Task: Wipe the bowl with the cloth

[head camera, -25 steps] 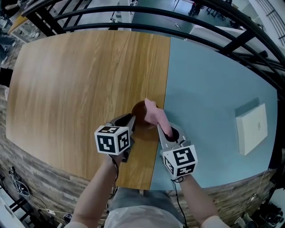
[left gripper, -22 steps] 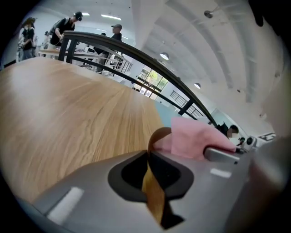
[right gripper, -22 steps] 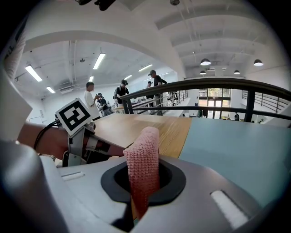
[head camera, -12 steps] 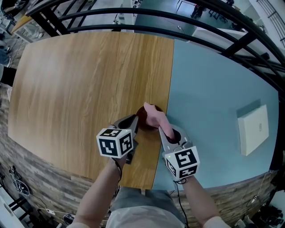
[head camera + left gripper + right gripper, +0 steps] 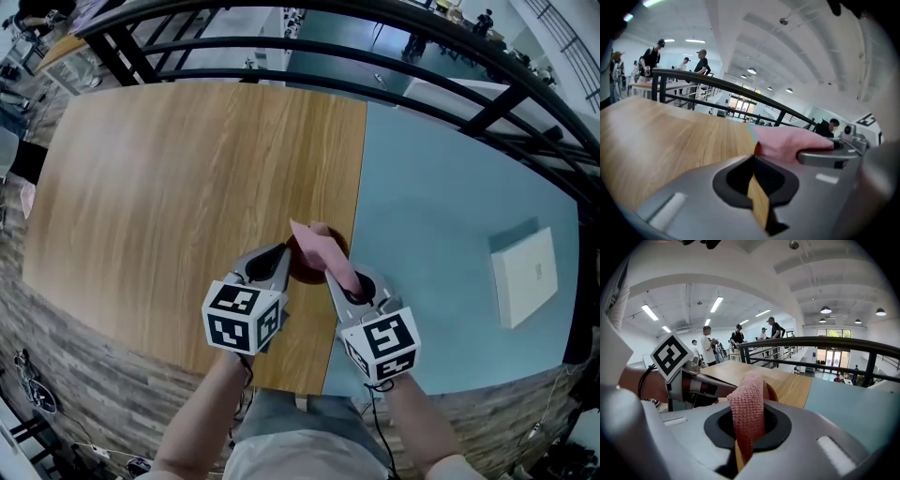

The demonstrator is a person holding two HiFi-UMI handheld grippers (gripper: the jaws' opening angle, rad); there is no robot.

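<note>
- Head view gives us the table (image 5: 187,169), half wood and half pale blue, filling most of the frame. A white box (image 5: 525,277) lies at its right edge, well apart from the work.
- Low in the centre, the left hand-held gripper (image 5: 279,255) has its jaws drawn together. In the left gripper view a brown rim sits right at their tips, so we judge that it pinches the bowl by the rim.
- Just to the right of it, the right hand-held gripper (image 5: 339,281) is clamped on the cloth. The right gripper view shows the knit running up between its jaws.
- The bowl (image 5: 302,269) sits between the two grippers, near the seam of wood and blue, and is mostly covered. We cannot tell whether it rests on the table or hangs clear of it.
- The cloth (image 5: 323,248), which is pink, reaches forward from the right jaws and lies over the bowl's mouth.
- In our judgement both grasps are made and the cloth meets the bowl, so the set-up is done. The wiping itself looks barely begun: rubbing round the inside is left, and then setting both things down.
</note>
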